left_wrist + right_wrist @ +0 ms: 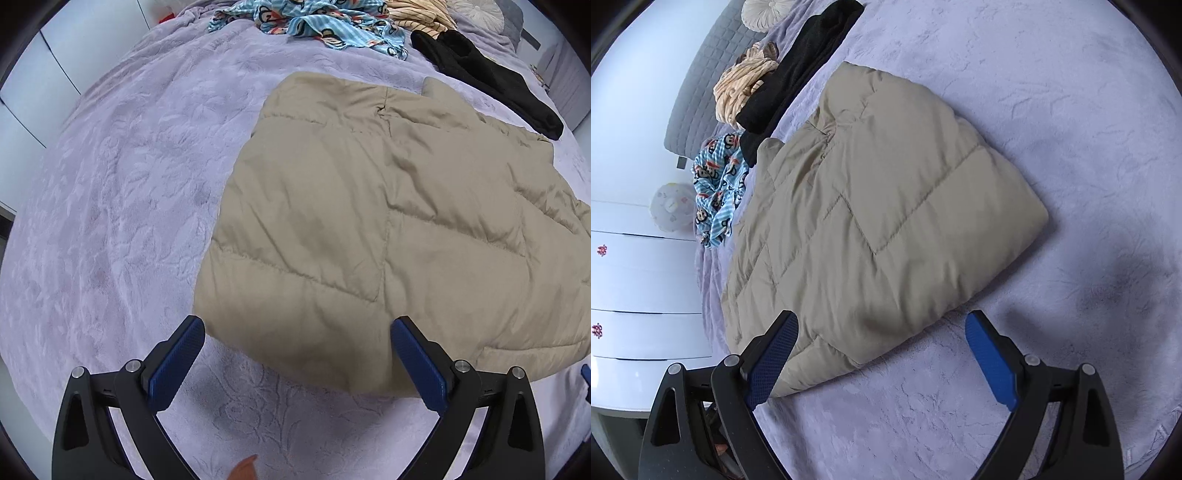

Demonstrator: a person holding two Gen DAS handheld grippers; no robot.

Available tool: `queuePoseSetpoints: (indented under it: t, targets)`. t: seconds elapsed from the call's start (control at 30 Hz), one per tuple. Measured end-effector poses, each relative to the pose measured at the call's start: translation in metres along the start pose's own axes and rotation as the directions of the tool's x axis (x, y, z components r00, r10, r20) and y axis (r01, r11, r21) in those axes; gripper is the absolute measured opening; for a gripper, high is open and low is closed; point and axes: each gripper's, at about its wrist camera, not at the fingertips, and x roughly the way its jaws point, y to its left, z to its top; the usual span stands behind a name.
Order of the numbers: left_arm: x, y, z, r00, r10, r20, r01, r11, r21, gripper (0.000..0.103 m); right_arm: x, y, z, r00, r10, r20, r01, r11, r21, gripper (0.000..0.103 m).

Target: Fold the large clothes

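From the left wrist, we see our left gripper (297, 363) with its jaws released wide over the lilac bed cover (122, 206), grasping nothing; the near corner of the beige quilted coat (369, 206) lies between and just beyond the two blue pads, untouched. Far ahead of the jaws sit a blue monkey-print garment (314, 22), a striped cream garment (417, 13) and a black garment (487, 81), all loose. From the right wrist, our right gripper (882, 360) also stands released, its jaws bracketing the coat's near edge without pressing it. The coat rests flat on the bed in a thick doubled slab, so we judge one fold made; a further fold or tidying may remain, and the heap beyond looks unfolded.
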Motion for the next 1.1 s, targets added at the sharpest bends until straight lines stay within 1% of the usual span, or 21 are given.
queuePoseSetpoints:
  t: [0.03, 0.07, 0.1, 0.13, 0.2, 0.23, 0.27, 0.37, 0.4, 0.47, 0.53, 0.57, 0.67, 0.73, 0.8, 0.9, 0.97, 1.0, 1.03, 1.07, 1.1]
  targets:
    - [0.001, 0.007, -0.004, 0.999, -0.039, -0.004, 0.038, 0.999, -0.033, 0.102, 0.003, -0.002, -0.002, 1.000, 0.015, -0.005, -0.015, 1.000, 0.007, 0.103]
    - [0.003, 0.015, -0.008, 0.996, -0.088, -0.008, 0.088, 0.993, -0.077, 0.102, 0.006, -0.003, -0.003, 1.000, 0.031, -0.003, -0.031, 0.999, 0.019, 0.103]
    - [0.005, 0.024, -0.012, 0.989, -0.150, -0.014, 0.147, 0.980, -0.132, 0.102, 0.009, -0.004, -0.005, 0.999, 0.038, -0.001, -0.038, 0.999, 0.027, 0.103]
    - [0.009, 0.035, -0.017, 0.973, -0.228, -0.019, 0.220, 0.955, -0.200, 0.102, 0.011, -0.006, -0.006, 0.999, 0.041, 0.003, -0.041, 0.999, 0.035, 0.103]
    - [0.016, 0.052, -0.026, 0.943, -0.333, -0.018, 0.312, 0.900, -0.305, 0.102, 0.016, -0.009, -0.007, 0.999, 0.049, -0.001, -0.049, 0.997, 0.051, 0.103]
    - [0.020, 0.059, -0.031, 0.928, -0.372, -0.014, 0.345, 0.874, -0.342, 0.102, 0.019, -0.010, -0.007, 0.999, 0.054, -0.006, -0.053, 0.997, 0.061, 0.103]
    - [0.023, 0.062, -0.034, 0.917, -0.398, -0.011, 0.367, 0.857, -0.361, 0.102, 0.022, -0.012, -0.007, 0.998, 0.062, -0.014, -0.061, 0.995, 0.074, 0.103]
    - [0.034, 0.063, -0.040, 0.888, -0.458, -0.028, 0.415, 0.827, -0.380, 0.102, 0.033, -0.018, -0.008, 0.995, 0.084, -0.052, -0.079, 0.992, 0.101, 0.103]
    - [0.037, 0.060, -0.040, 0.880, -0.474, -0.034, 0.427, 0.820, -0.381, 0.102, 0.036, -0.018, -0.008, 0.994, 0.088, -0.061, -0.081, 0.991, 0.104, 0.103]
    - [0.040, 0.053, -0.035, 0.872, -0.489, -0.027, 0.445, 0.814, -0.373, 0.102, 0.042, -0.018, -0.008, 0.992, 0.106, -0.070, -0.098, 0.989, 0.110, 0.103]
    - [0.043, 0.048, -0.028, 0.875, -0.484, -0.009, 0.445, 0.813, -0.374, 0.102, 0.048, -0.017, -0.007, 0.987, 0.141, -0.071, -0.132, 0.984, 0.121, 0.103]
    - [0.045, 0.047, -0.025, 0.875, -0.485, 0.001, 0.448, 0.808, -0.381, 0.102, 0.052, -0.016, -0.005, 0.986, 0.153, -0.071, -0.143, 0.982, 0.127, 0.103]
    - [0.060, 0.047, -0.012, 0.864, -0.503, 0.015, 0.460, 0.777, -0.430, 0.102, 0.063, -0.013, -0.001, 0.982, 0.175, -0.067, -0.165, 0.977, 0.137, 0.103]
    - [0.067, 0.047, -0.005, 0.840, -0.541, 0.037, 0.497, 0.741, -0.452, 0.102, 0.071, -0.009, 0.003, 0.977, 0.203, -0.068, -0.192, 0.971, 0.143, 0.103]
    - [0.068, 0.047, 0.004, 0.830, -0.554, 0.065, 0.518, 0.722, -0.458, 0.102, 0.079, -0.004, 0.008, 0.969, 0.238, -0.070, -0.226, 0.962, 0.150, 0.103]
    - [0.070, 0.044, 0.022, 0.823, -0.557, 0.108, 0.539, 0.706, -0.459, 0.102, 0.091, 0.004, 0.018, 0.960, 0.275, -0.052, -0.264, 0.952, 0.155, 0.103]
    - [0.075, 0.044, 0.028, 0.827, -0.547, 0.132, 0.536, 0.696, -0.478, 0.101, 0.098, 0.005, 0.023, 0.958, 0.283, -0.037, -0.273, 0.947, 0.171, 0.103]
    - [0.078, 0.044, 0.030, 0.832, -0.537, 0.141, 0.530, 0.692, -0.491, 0.098, 0.100, 0.003, 0.024, 0.959, 0.283, -0.032, -0.272, 0.944, 0.185, 0.103]
    - [0.080, 0.046, 0.030, 0.839, -0.524, 0.146, 0.518, 0.690, -0.505, 0.081, 0.102, 0.000, 0.024, 0.958, 0.284, -0.025, -0.273, 0.940, 0.206, 0.102]
    - [0.081, 0.047, 0.031, 0.840, -0.522, 0.148, 0.518, 0.691, -0.504, 0.057, 0.102, -0.003, 0.024, 0.957, 0.290, -0.016, -0.278, 0.933, 0.230, 0.101]
    - [0.080, 0.047, 0.032, 0.832, -0.531, 0.159, 0.533, 0.687, -0.493, 0.048, 0.102, -0.006, 0.024, 0.957, 0.289, -0.014, -0.276, 0.927, 0.254, 0.086]
